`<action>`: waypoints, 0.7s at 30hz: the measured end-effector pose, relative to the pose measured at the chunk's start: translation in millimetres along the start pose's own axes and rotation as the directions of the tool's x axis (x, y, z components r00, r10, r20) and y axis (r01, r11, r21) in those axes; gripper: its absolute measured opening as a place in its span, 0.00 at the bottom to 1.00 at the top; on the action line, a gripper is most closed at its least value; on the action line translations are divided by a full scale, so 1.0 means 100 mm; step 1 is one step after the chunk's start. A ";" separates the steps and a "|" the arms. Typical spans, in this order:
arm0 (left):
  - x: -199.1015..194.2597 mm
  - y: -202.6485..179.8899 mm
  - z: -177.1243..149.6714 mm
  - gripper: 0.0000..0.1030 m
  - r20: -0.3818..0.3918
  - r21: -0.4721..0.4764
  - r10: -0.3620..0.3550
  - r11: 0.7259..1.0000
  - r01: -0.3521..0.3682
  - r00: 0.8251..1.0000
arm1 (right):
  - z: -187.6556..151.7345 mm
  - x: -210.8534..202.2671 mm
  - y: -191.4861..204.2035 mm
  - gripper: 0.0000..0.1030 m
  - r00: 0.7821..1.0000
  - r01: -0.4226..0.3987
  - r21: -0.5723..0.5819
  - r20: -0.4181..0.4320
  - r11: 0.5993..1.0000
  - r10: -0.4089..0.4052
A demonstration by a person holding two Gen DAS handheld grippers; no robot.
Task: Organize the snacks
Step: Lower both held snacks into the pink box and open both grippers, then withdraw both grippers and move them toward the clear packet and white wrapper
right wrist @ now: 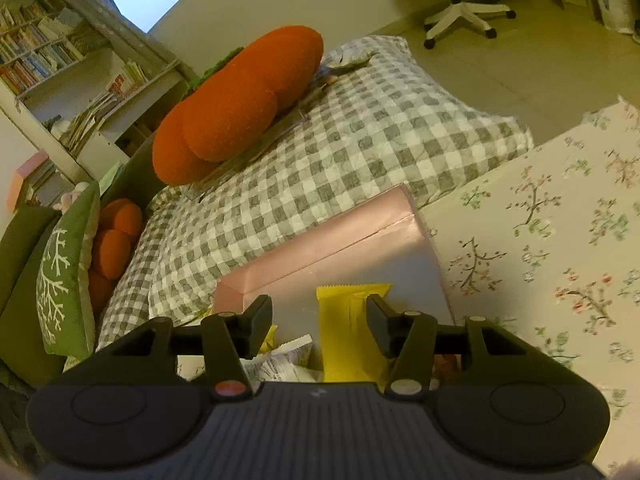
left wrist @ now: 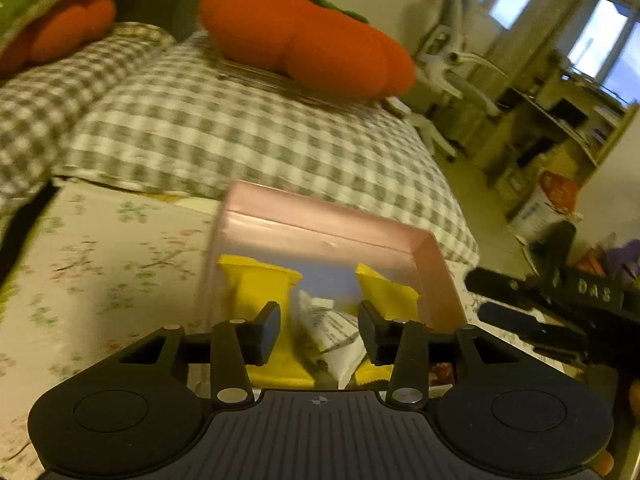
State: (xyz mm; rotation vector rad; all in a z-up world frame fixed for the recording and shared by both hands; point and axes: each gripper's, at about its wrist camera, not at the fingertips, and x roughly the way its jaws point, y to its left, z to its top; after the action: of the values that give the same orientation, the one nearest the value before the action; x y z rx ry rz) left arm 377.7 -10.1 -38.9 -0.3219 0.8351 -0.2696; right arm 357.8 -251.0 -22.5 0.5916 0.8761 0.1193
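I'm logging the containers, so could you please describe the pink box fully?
The pink box is a shallow, open-topped rectangular tray, smooth and slightly glossy, possibly card or plastic. It sits flat on the floral sheet, its far side against the checked quilt. Inside lie yellow packets and a white wrapper.

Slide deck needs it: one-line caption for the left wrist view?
Left gripper open over a pink box holding yellow snack packets and a white packet.

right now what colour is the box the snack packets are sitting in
Pink. The box shows best in the right wrist view, with yellow packets inside.
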 end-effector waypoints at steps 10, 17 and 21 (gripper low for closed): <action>-0.75 -0.13 -0.17 0.75 -0.060 -0.150 0.094 0.983 -0.102 0.994 | -0.05 -0.55 0.40 0.60 0.995 0.059 -0.161 -0.076 0.985 -0.072; -1.05 -0.21 -0.55 0.83 -0.138 -0.189 0.114 0.972 -0.140 0.984 | -0.33 -0.95 0.36 0.64 0.978 0.087 -0.252 -0.160 0.964 -0.131; -1.09 -0.24 -0.74 0.84 -0.157 -0.145 0.156 0.973 -0.179 0.975 | -0.50 -1.00 0.29 0.71 0.962 0.106 -0.297 -0.209 0.949 -0.173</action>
State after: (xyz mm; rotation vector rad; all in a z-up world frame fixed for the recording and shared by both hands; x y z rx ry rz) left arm 248.7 -6.3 -2.4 -0.3804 1.0238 -0.0684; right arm 259.2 -238.1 37.4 0.2466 1.1038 0.1839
